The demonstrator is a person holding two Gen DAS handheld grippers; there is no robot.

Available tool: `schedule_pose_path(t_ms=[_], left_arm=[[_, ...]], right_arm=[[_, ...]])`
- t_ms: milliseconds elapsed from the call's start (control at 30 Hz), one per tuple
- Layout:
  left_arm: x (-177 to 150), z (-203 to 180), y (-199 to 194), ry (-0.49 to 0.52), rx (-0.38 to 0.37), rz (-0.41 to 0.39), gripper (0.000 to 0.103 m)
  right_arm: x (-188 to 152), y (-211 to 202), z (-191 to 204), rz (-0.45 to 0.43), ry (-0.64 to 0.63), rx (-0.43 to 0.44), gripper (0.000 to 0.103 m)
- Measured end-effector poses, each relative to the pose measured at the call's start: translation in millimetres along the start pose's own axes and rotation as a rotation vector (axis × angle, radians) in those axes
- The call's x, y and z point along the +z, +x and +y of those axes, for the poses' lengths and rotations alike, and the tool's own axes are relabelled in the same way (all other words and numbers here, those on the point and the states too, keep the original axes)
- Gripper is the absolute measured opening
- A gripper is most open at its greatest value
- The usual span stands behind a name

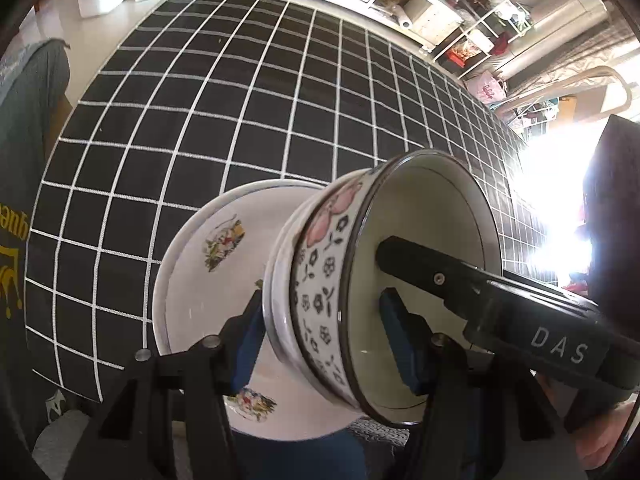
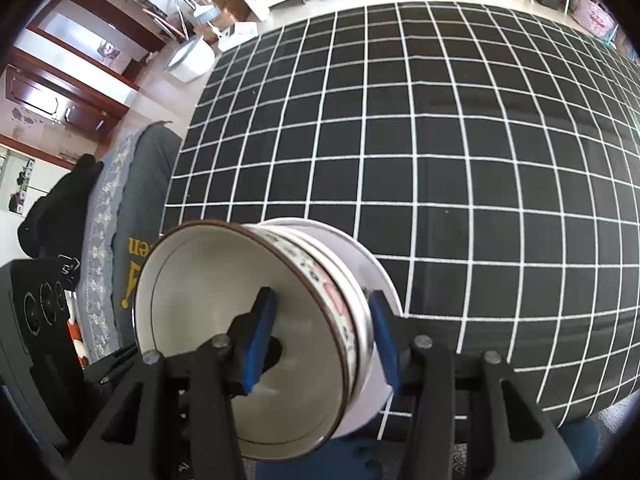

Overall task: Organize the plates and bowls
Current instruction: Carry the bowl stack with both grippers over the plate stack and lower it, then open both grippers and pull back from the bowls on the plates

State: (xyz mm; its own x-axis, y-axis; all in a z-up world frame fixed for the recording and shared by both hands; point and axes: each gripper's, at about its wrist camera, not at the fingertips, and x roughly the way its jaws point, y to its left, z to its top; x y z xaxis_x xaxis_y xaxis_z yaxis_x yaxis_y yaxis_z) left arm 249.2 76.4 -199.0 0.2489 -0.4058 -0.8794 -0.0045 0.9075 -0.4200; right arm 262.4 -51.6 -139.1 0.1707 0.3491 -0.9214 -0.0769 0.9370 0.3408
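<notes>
below me spreads the black grid cloth on the bench. both my tongs, left tongs and right tongs, clamp one stack tipped on edge above it: floral plate, then patterned bowl nested against it.

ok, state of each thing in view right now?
bowl: tipped on its side, nested in a second bowl, on the plate
plate: on edge, behind the bowls
left hand-held gripper: shut on the stack
right hand-held gripper: shut on the stack
checked cloth: flat, bare
</notes>
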Motion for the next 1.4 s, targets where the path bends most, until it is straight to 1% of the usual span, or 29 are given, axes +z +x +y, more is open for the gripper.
schedule_pose_path(t_ms=[333, 500, 700, 800, 867, 900, 1000, 1100, 1167, 1267, 1400], left_arm=[[3, 10, 11, -0.021, -0.005, 0.025, 0.055], [6, 12, 12, -0.011, 0.002, 0.028, 0.054], [5, 11, 10, 0.007, 0.018, 0.012, 0.054], [6, 14, 9, -0.018, 0.005, 0.015, 0.053], [6, 17, 6, -0.022, 0.014, 0.006, 0.053], [6, 18, 4, -0.018, 0.022, -0.002, 0.053], [6, 19, -2, -0.006, 0.029, -0.014, 0.053], [5, 23, -8, -0.005, 0.042, -0.02, 0.053], [5, 24, -12, -0.007, 0.043, -0.022, 0.053], [5, 18, -18, 0.0, 0.04, -0.027, 0.053], [2, 8, -35, 0.018, 0.053, -0.068, 0.053]], right_arm=[[3, 11, -8, 0.034, 0.015, -0.009, 0.052], [4, 12, -10, 0.038, 0.017, -0.007, 0.051], [4, 14, -16, 0.053, 0.028, 0.027, 0.051], [5, 15, -18, 0.063, 0.03, 0.046, 0.052], [6, 15, -22, 0.072, 0.042, 0.065, 0.052], [6, 14, -23, 0.068, 0.042, 0.068, 0.052], [4, 10, -23, 0.044, 0.024, 0.041, 0.052], [3, 9, -25, 0.042, 0.032, 0.05, 0.052], [3, 7, -27, 0.034, 0.032, 0.04, 0.052], [0, -1, -28, 0.019, 0.024, 0.042, 0.052], [0, -20, -27, -0.021, 0.009, 0.043, 0.052]])
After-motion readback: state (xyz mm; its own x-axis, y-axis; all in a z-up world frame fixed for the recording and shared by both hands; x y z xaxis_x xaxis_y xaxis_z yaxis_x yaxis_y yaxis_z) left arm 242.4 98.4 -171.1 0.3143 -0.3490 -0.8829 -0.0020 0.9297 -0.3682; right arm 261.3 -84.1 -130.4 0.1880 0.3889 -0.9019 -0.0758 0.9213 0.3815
